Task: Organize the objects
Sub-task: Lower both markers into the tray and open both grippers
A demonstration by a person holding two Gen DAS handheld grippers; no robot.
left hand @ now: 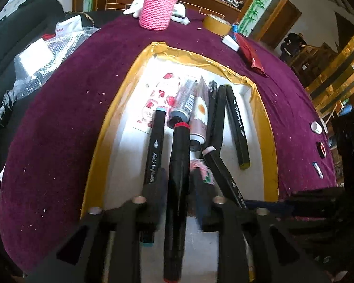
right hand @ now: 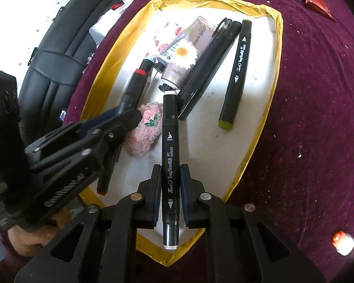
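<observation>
A white tray with a gold-taped rim [left hand: 120, 108] [right hand: 278, 54] lies on the purple cloth. It holds several black art markers, a daisy-print tube [right hand: 184, 59], a silver tube [left hand: 186, 99], a sticker sheet [left hand: 158, 94] and a pink fuzzy item [right hand: 141, 132]. My left gripper [left hand: 177, 188] has its jaws on either side of a red-capped marker [left hand: 177, 188] that lies between them over the tray; a gap shows beside it. My right gripper [right hand: 169, 179] holds a white-capped marker [right hand: 170, 141] between its pads. The left gripper also shows in the right wrist view [right hand: 87, 146].
A pink knitted cup [left hand: 158, 4], a tape roll [left hand: 217, 24], a white eraser [left hand: 230, 42] and a red packet [left hand: 250, 52] sit at the cloth's far side. Small caps [left hand: 316, 127] lie at the right. Bubble wrap [left hand: 47, 59] and a black chair [right hand: 66, 47] are at the left.
</observation>
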